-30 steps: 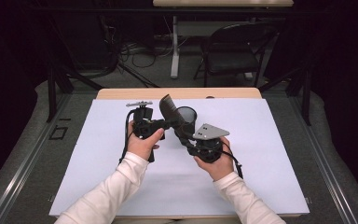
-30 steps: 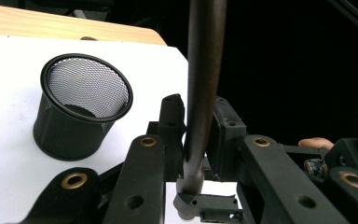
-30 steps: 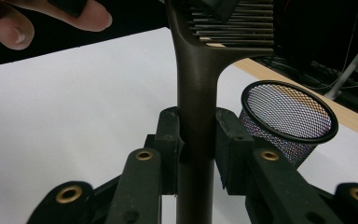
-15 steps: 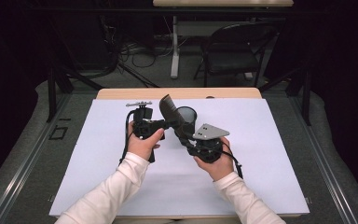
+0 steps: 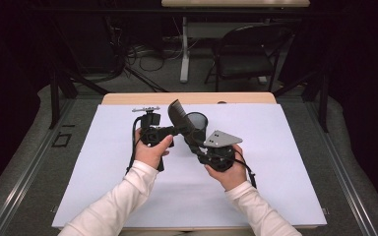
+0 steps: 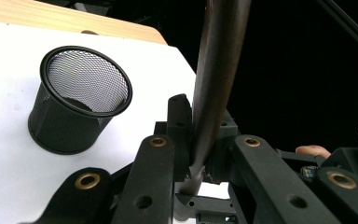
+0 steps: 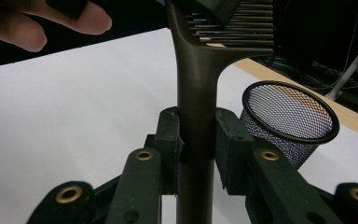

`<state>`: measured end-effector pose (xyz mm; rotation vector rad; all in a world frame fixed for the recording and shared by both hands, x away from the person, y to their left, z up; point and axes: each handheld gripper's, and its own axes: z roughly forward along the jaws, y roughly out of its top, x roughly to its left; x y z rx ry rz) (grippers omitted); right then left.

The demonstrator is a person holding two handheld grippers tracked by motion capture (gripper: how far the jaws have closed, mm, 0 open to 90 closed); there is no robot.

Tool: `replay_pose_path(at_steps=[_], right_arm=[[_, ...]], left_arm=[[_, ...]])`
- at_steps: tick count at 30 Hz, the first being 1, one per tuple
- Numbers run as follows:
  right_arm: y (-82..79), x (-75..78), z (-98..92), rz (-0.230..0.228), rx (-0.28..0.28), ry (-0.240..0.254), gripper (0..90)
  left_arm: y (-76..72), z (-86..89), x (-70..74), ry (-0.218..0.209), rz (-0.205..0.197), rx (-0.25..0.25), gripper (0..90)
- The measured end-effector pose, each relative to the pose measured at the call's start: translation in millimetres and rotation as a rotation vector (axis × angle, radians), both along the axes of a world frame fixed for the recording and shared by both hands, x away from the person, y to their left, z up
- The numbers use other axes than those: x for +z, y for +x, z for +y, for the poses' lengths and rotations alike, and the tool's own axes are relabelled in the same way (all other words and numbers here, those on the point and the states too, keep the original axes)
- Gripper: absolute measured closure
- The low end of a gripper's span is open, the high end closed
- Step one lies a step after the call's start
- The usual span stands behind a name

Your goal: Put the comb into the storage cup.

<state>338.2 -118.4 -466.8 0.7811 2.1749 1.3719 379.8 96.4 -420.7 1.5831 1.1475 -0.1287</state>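
Dark comb (image 7: 200,88), smooth with a dull sheen like hard plastic, pinched between the matt black plastic-looking jaws of the right gripper (image 7: 196,140), brass-coloured metal rings glinting at the pivots. At the far side sits the cup (image 6: 79,100), fine black wire mesh with a smooth, slightly glossy rim. Under it all, a flat matt white sheet (image 5: 285,162) like paper over a pale wood table (image 5: 187,98), and white cloth sleeves (image 5: 123,196) with a soft knit look.

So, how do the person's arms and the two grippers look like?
Both arms wear long white sleeves. The left gripper and the right gripper are black, with brass-coloured rivets in their jaw links. A black cable trails from each. The right one carries a grey three-cornered plate.
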Motion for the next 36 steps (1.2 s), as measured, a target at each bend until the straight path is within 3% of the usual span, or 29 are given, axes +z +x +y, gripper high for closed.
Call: replay_pose_path(at_steps=[12,36], right_arm=[[0.3,-0.8,0.1,0.003,-0.002,-0.001,72.9],[-0.1,-1.0,0.2,0.001,0.0,0.008,72.8]], left_arm=[[1.1,0.0,-0.8,-0.002,0.021,0.006,83.4],[-0.1,0.2,0.6,0.003,0.004,0.002,83.9]])
